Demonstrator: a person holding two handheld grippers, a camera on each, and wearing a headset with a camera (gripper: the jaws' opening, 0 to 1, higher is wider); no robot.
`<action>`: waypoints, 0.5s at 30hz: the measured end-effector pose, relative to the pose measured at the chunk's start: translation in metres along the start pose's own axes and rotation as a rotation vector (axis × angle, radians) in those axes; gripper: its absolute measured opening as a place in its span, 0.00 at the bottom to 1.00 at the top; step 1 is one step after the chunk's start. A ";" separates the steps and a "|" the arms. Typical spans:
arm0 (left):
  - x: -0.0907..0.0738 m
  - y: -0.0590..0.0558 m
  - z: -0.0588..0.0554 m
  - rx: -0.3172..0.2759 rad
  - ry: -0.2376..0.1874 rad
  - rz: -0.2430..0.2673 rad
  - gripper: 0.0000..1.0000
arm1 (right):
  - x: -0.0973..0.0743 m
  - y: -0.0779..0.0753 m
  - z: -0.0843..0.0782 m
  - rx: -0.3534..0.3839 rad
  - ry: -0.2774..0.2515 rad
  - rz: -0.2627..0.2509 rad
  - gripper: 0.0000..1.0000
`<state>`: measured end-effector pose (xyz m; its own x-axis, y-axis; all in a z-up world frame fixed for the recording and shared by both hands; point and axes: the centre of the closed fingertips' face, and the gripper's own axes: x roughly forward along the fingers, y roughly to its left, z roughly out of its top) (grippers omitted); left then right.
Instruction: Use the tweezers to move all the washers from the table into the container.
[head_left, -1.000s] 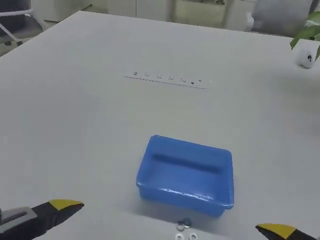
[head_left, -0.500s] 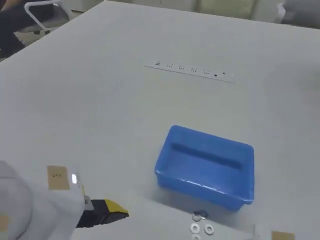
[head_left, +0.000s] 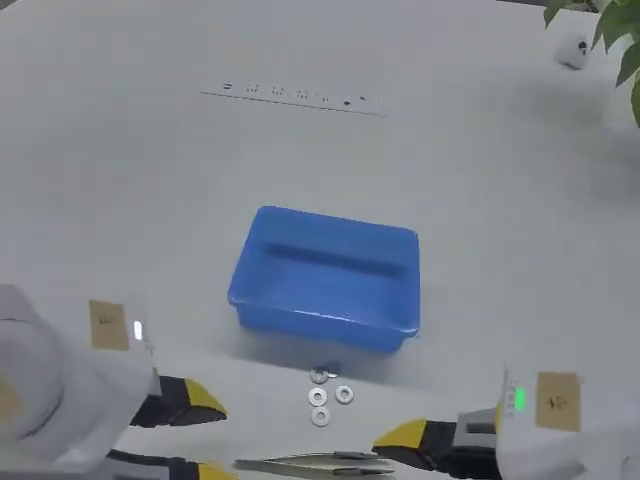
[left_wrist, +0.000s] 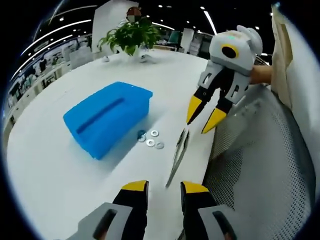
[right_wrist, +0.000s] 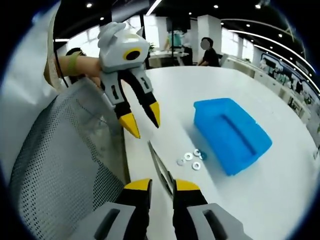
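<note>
A blue container (head_left: 325, 280) stands on the white table. Several silver washers (head_left: 328, 392) lie on the table just in front of it. Metal tweezers (head_left: 315, 465) rest flat near the table's front edge, between my two grippers. My left gripper (head_left: 210, 438) is open at the tweezers' left end, its jaws (left_wrist: 165, 189) empty. Facing it, my right gripper (head_left: 395, 445) is open at the other end. The tweezers (right_wrist: 159, 165) run up from between the right gripper's (right_wrist: 161, 186) jaws, which are not closed on them. The container (left_wrist: 107, 117) and washers (left_wrist: 150, 140) lie beyond.
A power strip (head_left: 295, 97) is set into the table behind the container. A potted plant (head_left: 610, 30) stands at the far right. A mesh chair back (right_wrist: 75, 150) is close by the table's front edge.
The head view has tilted down toward the near edge, bringing the tweezers into view. The right gripper has come in at the lower right. Container and washers have stayed put.
</note>
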<state>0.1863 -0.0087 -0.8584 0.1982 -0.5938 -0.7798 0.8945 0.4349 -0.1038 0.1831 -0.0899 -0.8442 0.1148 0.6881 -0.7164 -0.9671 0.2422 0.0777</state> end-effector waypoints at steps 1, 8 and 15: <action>0.003 0.001 -0.001 0.017 0.015 0.003 0.21 | 0.001 -0.001 -0.001 0.003 0.005 -0.006 0.13; 0.020 0.004 -0.011 0.237 0.143 0.016 0.01 | 0.009 0.000 -0.008 -0.018 0.046 -0.012 0.10; 0.015 -0.002 -0.007 0.344 0.090 0.035 0.00 | 0.014 0.000 -0.009 -0.049 0.101 -0.017 0.13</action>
<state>0.1851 -0.0138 -0.8742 0.2086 -0.5142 -0.8319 0.9734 0.1916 0.1257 0.1828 -0.0865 -0.8601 0.1103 0.6114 -0.7836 -0.9754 0.2179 0.0327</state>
